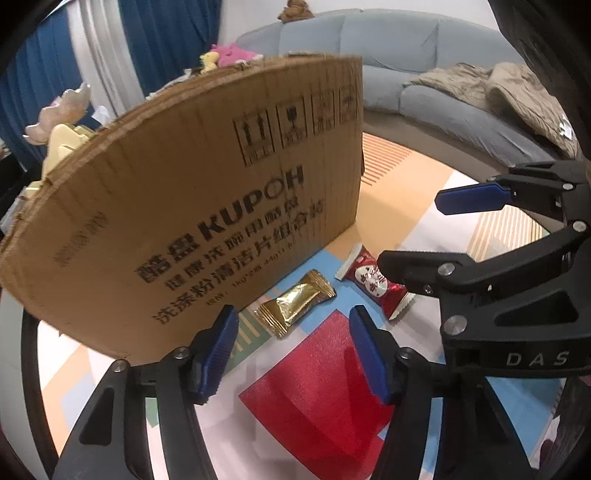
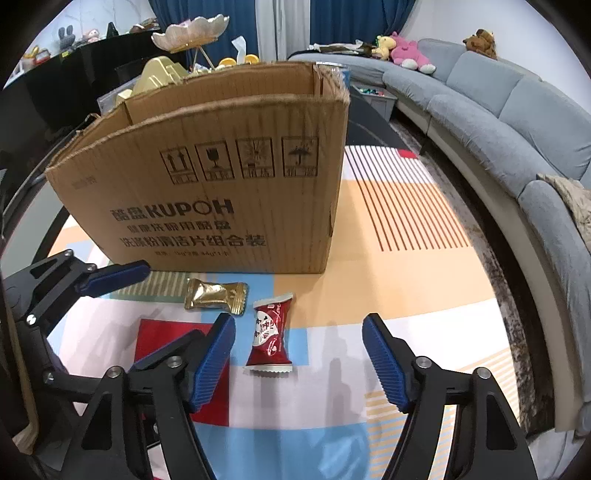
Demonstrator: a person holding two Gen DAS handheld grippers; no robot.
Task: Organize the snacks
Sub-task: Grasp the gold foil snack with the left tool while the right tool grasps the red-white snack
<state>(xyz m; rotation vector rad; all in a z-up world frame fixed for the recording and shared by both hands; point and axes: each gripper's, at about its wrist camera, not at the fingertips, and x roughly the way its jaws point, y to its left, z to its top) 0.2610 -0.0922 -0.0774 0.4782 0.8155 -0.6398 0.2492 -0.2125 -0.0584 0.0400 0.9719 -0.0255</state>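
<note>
A gold-wrapped snack point(image 1: 295, 303) point(image 2: 216, 296) and a red-wrapped snack point(image 1: 373, 282) point(image 2: 269, 334) lie on the patterned cloth in front of an open cardboard box point(image 1: 184, 206) point(image 2: 221, 177). My left gripper point(image 1: 291, 350) is open and empty, just short of the gold snack. My right gripper point(image 2: 298, 363) is open and empty, with the red snack between its fingers' line and slightly ahead. The right gripper point(image 1: 424, 236) also shows in the left wrist view, above the red snack. The left gripper's finger point(image 2: 114, 277) shows at the left of the right wrist view.
A grey curved sofa point(image 2: 498, 110) with plush toys point(image 2: 406, 53) and a beige blanket point(image 1: 517, 92) runs behind and to the right. A shell-shaped dish point(image 2: 192, 31) and gold items point(image 2: 155, 75) stand behind the box. The colourful cloth point(image 2: 388, 229) extends right of the box.
</note>
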